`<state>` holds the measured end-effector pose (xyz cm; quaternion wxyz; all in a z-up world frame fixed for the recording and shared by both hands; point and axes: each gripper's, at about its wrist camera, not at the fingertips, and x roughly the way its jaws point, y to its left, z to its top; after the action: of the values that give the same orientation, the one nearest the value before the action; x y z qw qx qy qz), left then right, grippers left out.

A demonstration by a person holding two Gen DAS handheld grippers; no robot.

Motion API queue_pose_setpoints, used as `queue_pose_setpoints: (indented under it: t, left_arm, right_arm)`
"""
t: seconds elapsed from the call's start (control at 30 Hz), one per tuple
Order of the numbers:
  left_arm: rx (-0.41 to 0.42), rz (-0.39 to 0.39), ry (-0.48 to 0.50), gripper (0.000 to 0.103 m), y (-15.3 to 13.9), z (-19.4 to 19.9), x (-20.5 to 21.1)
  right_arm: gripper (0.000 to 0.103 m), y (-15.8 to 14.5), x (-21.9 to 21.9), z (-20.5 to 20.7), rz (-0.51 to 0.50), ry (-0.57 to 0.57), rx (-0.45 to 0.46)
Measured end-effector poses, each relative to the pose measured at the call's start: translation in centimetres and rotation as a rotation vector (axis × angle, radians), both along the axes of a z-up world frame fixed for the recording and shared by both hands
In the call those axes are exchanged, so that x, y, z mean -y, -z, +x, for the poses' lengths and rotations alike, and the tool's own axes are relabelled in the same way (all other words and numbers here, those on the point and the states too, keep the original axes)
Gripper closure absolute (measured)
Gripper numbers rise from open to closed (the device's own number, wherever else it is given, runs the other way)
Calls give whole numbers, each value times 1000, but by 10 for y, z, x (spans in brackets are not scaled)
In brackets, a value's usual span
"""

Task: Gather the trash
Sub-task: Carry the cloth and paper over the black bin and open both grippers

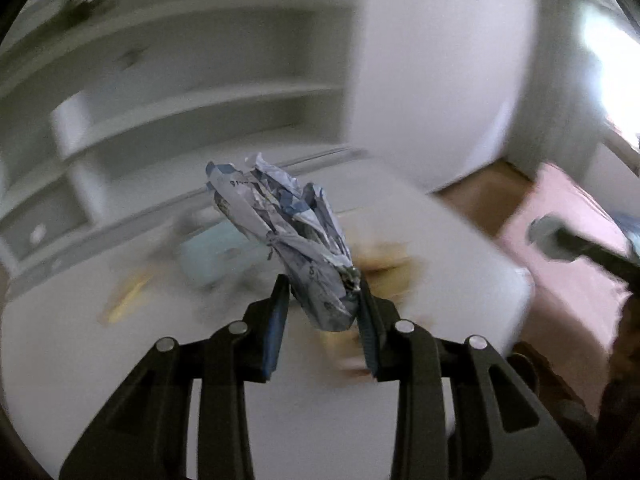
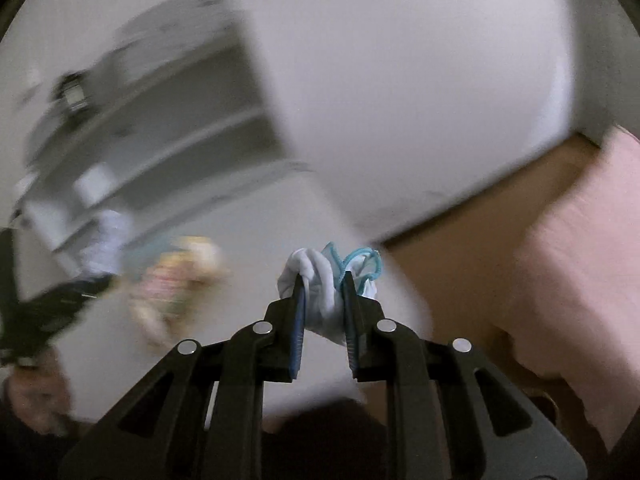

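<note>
Here, above the blurred white table (image 1: 440,248), the left gripper (image 1: 322,300) pinches a crumpled blue-and-white wrapper (image 1: 288,236) that juts up past its fingertips, while the right gripper (image 2: 324,292) squeezes a wadded white face mask (image 2: 320,280) with looping blue ear cords (image 2: 360,264).

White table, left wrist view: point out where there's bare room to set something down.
The near-left stretch of the white table in front of the left gripper looks bare. Past its crumpled wrapper, blurred litter and a brownish patch crowd the middle.
</note>
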<state>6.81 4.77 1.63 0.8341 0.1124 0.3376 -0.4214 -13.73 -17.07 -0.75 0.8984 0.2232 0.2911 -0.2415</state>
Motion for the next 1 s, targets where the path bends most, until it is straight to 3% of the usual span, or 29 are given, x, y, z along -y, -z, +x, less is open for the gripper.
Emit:
queue_pose_setpoints:
  t: [0.27, 0.4, 0.5, 0.73, 1.0]
  left_arm:
    - [-56, -35, 431, 70, 14, -122, 146]
    - [-176, 9, 670, 70, 53, -196, 219]
    - [-209, 88, 821, 70, 98, -243, 263]
    - [-312, 263, 932, 70, 194, -297, 325]
    - [-329, 335, 976, 70, 232, -324, 347]
  right_arm:
    - [87, 84, 77, -161, 103, 396, -114]
    - [87, 136, 100, -227, 208, 545, -165]
    - [87, 172, 116, -261, 280, 629, -216]
    - [87, 226, 132, -304, 400, 695, -278]
    - [86, 240, 135, -307, 443, 710, -288]
